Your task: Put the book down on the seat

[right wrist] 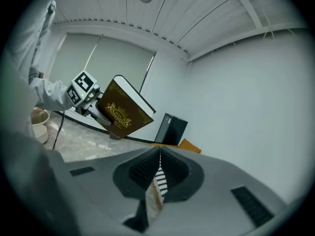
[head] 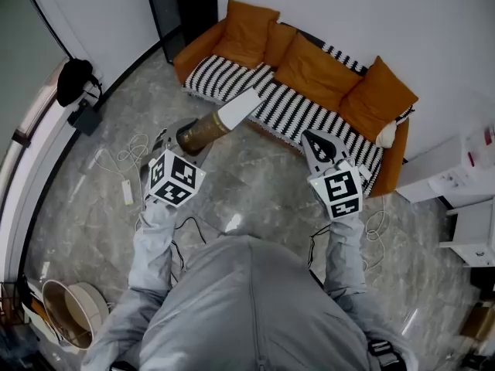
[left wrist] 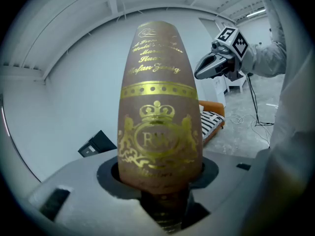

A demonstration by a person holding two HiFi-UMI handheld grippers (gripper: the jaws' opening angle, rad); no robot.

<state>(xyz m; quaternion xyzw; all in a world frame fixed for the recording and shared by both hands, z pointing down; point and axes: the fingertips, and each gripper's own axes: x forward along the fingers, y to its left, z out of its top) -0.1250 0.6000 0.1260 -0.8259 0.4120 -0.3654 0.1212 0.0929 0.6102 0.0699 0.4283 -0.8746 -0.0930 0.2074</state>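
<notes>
Brown book (head: 209,127) is riding clamped in the left tool (head: 188,139) at mid-frame, not yet reaching the striped seat (head: 224,76) above; right tool (head: 319,142) is idling closed.

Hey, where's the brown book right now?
In the head view the brown, gold-embossed hardcover book is left of centre, clamped in the left gripper and held in the air just short of the striped seat of the orange sofa.

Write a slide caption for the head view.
Left gripper holds a brown book before the striped sofa; right gripper shut, empty.
</notes>
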